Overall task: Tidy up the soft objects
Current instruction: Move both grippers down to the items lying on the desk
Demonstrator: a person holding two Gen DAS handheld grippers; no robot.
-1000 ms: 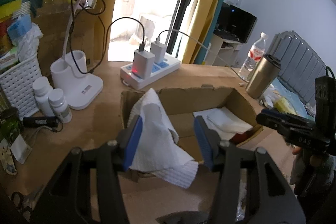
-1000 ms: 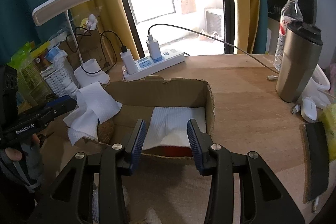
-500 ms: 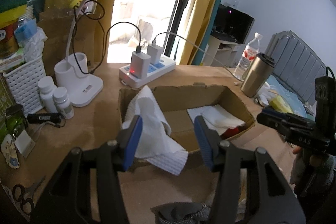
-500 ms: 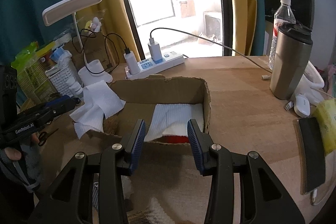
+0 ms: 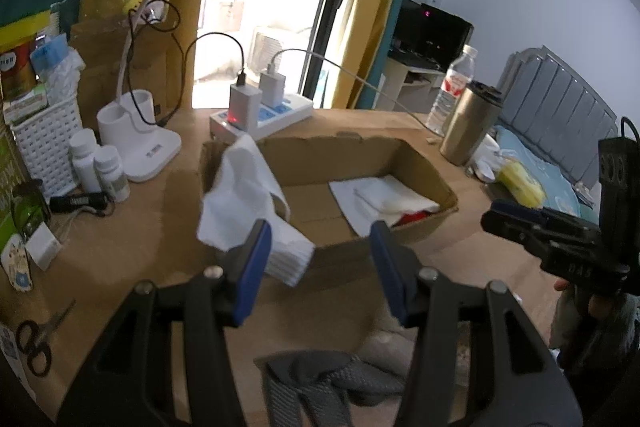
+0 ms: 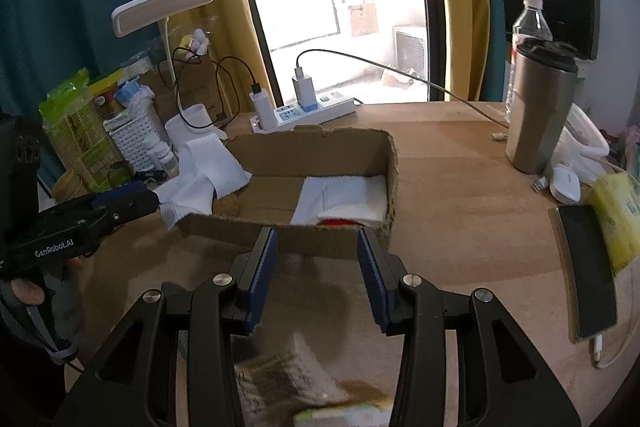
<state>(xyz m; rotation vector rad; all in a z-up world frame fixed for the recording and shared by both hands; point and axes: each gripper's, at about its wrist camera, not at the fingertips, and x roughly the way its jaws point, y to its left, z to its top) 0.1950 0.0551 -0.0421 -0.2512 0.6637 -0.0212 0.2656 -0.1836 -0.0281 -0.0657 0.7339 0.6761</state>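
A cardboard box (image 5: pixel 424 167) (image 6: pixel 304 151) lies open on the wooden desk. A white sock (image 5: pixel 244 183) (image 6: pixel 204 175) hangs over its left wall, half outside. Folded white cloth (image 5: pixel 380 199) (image 6: pixel 344 195) with a red piece under it lies in the box's right end. My left gripper (image 5: pixel 320 259) is open and empty, just short of the box's near wall. My right gripper (image 6: pixel 316 267) is open and empty in front of the box. A grey sock (image 5: pixel 320 383) lies below the left gripper. A blurred beige-and-white sock (image 6: pixel 288 383) lies below the right gripper.
A white lamp base (image 5: pixel 140 143), two pill bottles (image 5: pixel 100 167), a white basket (image 5: pixel 44 143) and scissors (image 5: pixel 36 339) sit left. A power strip (image 6: pixel 308 111) with chargers is behind the box. A steel tumbler (image 6: pixel 540 111), water bottle (image 6: pixel 528 23), phone (image 6: pixel 588 259) and yellow pack (image 6: pixel 616 215) are right.
Both grippers have pulled back from the box and risen. The left gripper is clear of the white sock, which stays draped over the box wall. Loose socks have come into view below.
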